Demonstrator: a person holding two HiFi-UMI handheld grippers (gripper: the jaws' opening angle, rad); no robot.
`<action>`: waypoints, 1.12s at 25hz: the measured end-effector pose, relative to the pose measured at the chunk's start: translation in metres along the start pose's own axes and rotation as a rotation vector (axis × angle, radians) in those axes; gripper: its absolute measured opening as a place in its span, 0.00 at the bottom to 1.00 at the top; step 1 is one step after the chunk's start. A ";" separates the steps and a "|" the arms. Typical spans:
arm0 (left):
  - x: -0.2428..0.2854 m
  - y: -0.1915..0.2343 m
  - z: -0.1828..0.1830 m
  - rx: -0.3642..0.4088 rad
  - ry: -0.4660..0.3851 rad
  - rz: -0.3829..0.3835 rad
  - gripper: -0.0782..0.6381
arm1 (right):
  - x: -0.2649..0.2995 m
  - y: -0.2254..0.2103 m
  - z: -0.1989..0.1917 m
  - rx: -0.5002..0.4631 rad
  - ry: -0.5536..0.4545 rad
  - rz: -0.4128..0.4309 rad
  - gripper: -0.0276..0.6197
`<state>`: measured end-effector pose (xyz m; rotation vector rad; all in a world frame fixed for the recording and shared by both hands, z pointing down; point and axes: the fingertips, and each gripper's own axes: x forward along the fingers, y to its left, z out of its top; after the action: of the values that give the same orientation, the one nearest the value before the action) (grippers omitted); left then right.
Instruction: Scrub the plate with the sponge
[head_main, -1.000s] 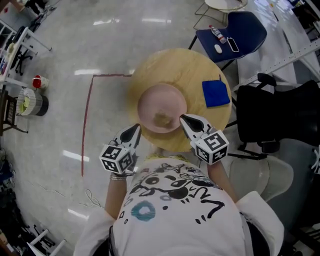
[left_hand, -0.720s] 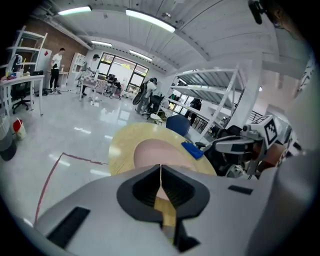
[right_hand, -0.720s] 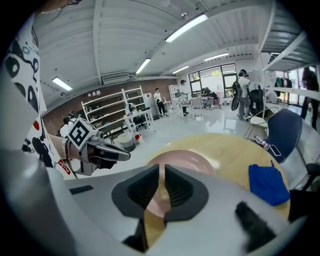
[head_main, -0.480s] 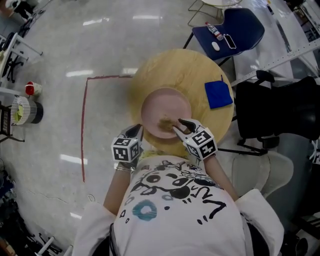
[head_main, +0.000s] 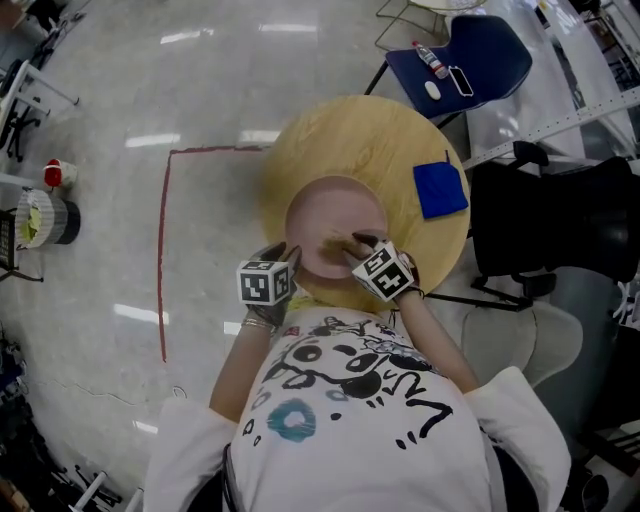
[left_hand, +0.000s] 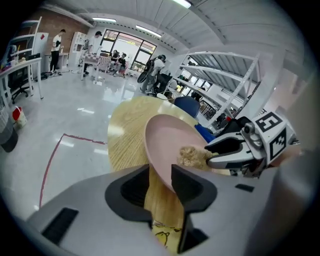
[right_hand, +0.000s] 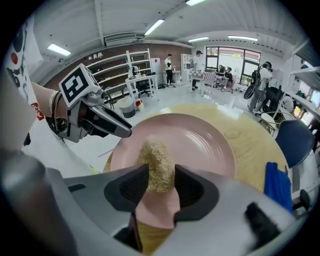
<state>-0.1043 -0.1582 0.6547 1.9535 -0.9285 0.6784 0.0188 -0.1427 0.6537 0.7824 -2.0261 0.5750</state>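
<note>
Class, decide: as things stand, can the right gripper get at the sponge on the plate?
Probably yes: the right gripper, its jaws just opened, already has the sponge between them on the pink plate; nothing blocks it.

Head view: from my head, steeply down onto round table (head_main: 370, 130), middling far. Left gripper view: along my left jaws, close at plate (left_hand: 165, 140) edge. Right gripper view: along my right jaws, close over sponge (right_hand: 157, 160). All three share plate.
</note>
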 end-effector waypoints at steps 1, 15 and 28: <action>0.001 0.001 -0.001 -0.002 0.008 0.007 0.29 | 0.001 0.001 0.002 -0.007 0.002 0.007 0.29; 0.004 -0.002 -0.004 -0.071 -0.008 0.072 0.21 | 0.012 0.032 0.017 -0.157 0.029 0.150 0.14; 0.002 -0.012 -0.017 -0.089 -0.030 0.107 0.22 | 0.027 0.022 0.037 -0.243 0.039 0.161 0.14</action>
<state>-0.0957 -0.1397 0.6592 1.8504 -1.0693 0.6588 -0.0291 -0.1602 0.6551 0.4638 -2.0869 0.4191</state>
